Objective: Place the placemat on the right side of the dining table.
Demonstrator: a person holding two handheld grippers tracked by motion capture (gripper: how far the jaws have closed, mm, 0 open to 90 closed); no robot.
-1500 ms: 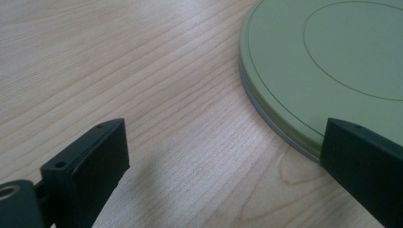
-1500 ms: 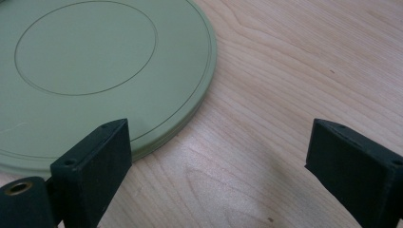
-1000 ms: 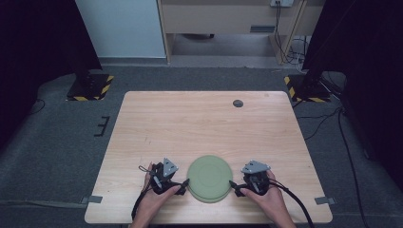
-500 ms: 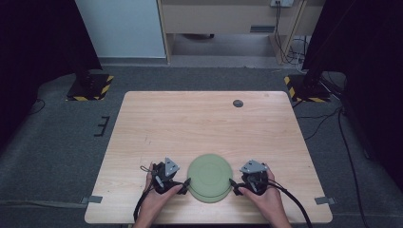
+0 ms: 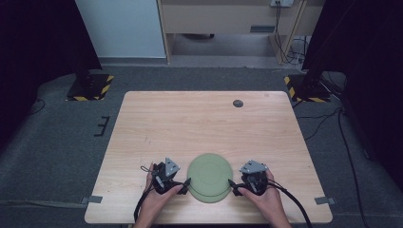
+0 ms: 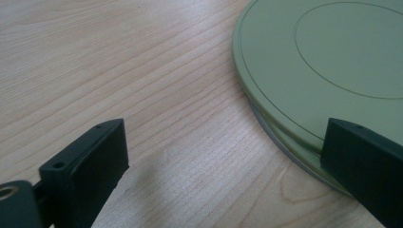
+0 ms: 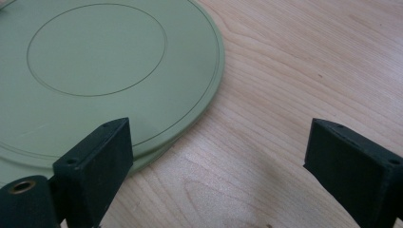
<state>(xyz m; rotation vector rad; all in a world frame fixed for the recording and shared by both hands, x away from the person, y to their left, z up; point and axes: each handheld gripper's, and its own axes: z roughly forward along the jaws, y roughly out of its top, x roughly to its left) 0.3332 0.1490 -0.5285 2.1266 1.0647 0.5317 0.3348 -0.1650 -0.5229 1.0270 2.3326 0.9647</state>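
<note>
Since a second ago your left gripper (image 5: 183, 183) and right gripper (image 5: 233, 185) barely shifted, flanking the green plates (image 5: 209, 177) (stacked, near edge), jaws wide, empty; closing unevenly could slide the stack.

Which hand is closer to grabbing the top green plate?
Probably the left gripper: one jaw already sits over the green plates' rim. The right gripper is open too, equally near.

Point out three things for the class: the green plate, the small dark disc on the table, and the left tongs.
green plate (image 5: 209, 175), high view, centre of its top face.
small dark disc (image 5: 238, 103), high view, its middle.
left tongs (image 5: 186, 183), high view, midway between the fingertips.
</note>
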